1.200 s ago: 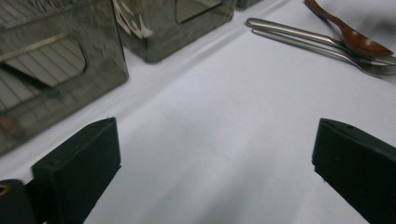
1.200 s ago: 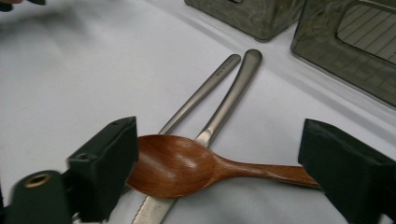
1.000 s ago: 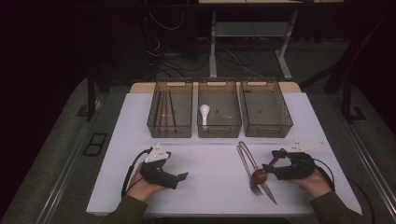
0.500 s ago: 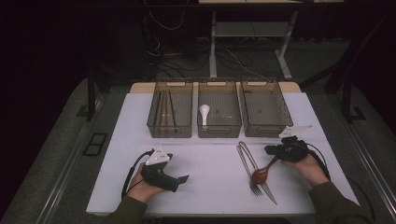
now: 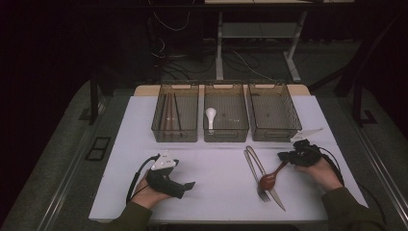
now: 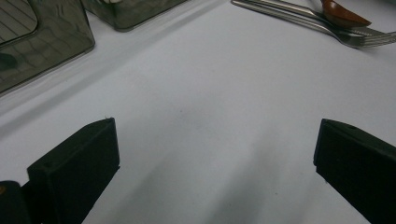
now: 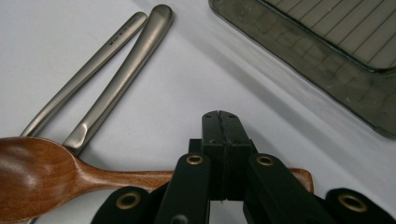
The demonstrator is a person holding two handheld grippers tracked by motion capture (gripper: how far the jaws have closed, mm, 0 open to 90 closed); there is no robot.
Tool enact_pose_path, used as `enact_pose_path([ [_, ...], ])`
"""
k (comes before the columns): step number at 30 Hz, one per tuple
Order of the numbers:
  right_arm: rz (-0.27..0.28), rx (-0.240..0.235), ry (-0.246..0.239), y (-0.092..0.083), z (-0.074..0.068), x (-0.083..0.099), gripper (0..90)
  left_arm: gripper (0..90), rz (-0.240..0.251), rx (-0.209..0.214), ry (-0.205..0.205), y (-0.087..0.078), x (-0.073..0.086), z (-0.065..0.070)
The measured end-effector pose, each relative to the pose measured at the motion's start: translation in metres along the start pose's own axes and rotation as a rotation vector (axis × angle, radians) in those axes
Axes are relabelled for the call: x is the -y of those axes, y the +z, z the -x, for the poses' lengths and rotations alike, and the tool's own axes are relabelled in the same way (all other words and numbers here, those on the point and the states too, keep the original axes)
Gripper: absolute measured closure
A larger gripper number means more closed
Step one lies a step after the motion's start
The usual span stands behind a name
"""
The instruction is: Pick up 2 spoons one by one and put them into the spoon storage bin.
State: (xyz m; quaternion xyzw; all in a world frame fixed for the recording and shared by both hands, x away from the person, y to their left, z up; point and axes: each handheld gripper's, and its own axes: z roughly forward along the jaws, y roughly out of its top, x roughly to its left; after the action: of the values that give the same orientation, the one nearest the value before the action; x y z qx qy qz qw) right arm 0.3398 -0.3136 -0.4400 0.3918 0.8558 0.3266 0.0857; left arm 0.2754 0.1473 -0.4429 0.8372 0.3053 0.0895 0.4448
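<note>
Resting low on the white table (image 5: 221, 166) at front left, left gripper (image 5: 188, 185) with jaws spread wide and nothing between them, bare tabletop showing across the gap in the left gripper view. Lying right of centre: metal fork (image 5: 255, 169) and knife (image 5: 272, 185) side by side, wooden spoon (image 5: 270, 179) laid across them, bowl toward the front; three smoked bins along the back, white spoon (image 5: 210, 116) in the middle bin (image 5: 226, 132). Closed at front right, right gripper (image 7: 220, 122) with jaws pressed together directly over the wooden spoon's handle; cannot tell whether the handle is pinched.
</note>
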Motion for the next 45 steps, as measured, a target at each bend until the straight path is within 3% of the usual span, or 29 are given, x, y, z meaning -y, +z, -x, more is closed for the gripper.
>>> enact_pose_path([
  [13, -0.058, 0.032, -0.019, -0.005, -0.005, 0.008, 89.7, 0.0, -0.003, -0.022, -0.002, -0.002, 0.001, -0.002],
  [33, -0.070, 0.009, 0.011, -0.033, -0.013, 0.039, 89.3, 0.6, -0.004, -0.002, 0.003, 0.000, 0.002, 0.000],
  [35, -0.046, 0.000, 0.004, -0.034, -0.013, 0.036, 83.0, 0.6, -0.004, 0.000, 0.009, -0.001, 0.001, 0.000],
  [39, 0.001, -0.070, 0.004, -0.033, -0.019, 0.029, 64.9, 0.6, 0.002, 0.001, 0.002, -0.001, 0.002, 0.000],
  [45, 0.036, -0.166, -0.037, -0.028, -0.033, 0.021, 53.7, 0.6, -0.007, 0.001, -0.001, 0.000, 0.002, -0.001],
])
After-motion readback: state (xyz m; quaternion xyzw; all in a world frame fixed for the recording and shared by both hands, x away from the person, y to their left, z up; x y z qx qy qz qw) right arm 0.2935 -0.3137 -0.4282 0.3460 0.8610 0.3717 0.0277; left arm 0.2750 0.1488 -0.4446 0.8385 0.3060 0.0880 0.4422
